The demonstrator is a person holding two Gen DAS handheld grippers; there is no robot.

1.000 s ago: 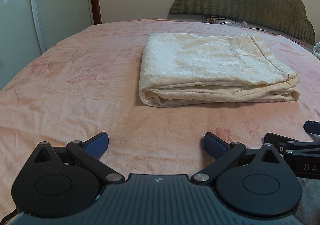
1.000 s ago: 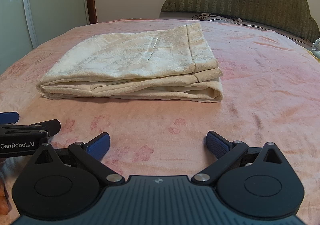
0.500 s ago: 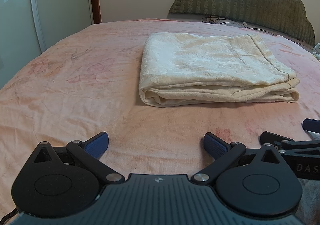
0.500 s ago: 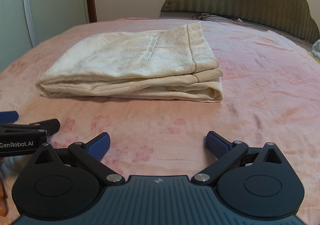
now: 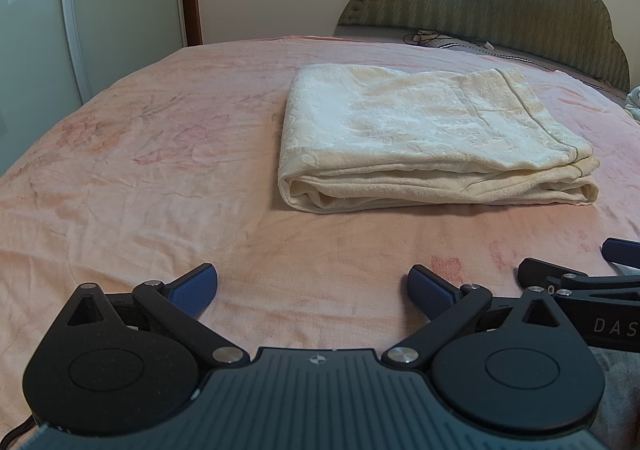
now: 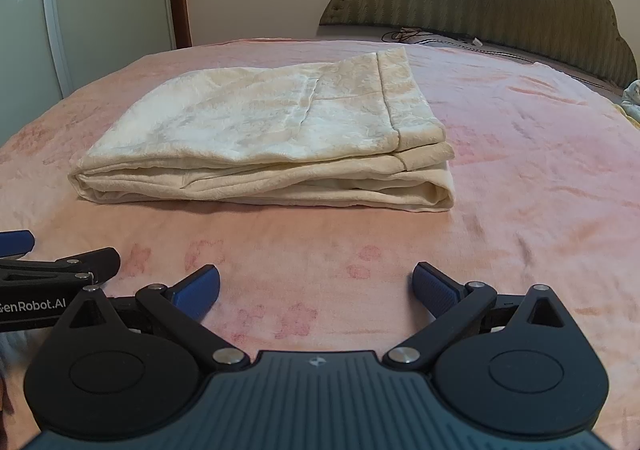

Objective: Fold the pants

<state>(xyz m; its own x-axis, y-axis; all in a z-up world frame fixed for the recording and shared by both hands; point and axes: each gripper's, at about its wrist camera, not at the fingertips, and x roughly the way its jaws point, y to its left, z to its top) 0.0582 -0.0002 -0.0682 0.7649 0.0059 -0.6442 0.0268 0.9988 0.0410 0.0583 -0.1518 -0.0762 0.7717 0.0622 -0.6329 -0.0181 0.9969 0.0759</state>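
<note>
Cream textured fabric pants [image 5: 432, 142] lie folded in a neat stack on the pink floral bedspread [image 5: 160, 190]; the left gripper [image 5: 313, 290] and right gripper [image 6: 316, 290] hover nearby, both spread and empty, suggesting folding is finished.

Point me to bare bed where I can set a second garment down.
Free: the bedspread left of the folded pants; the strip between the pants and both open claws, left claw, right claw; the stretch right of the pants. Crowded: the headboard edge, with cables.
</note>
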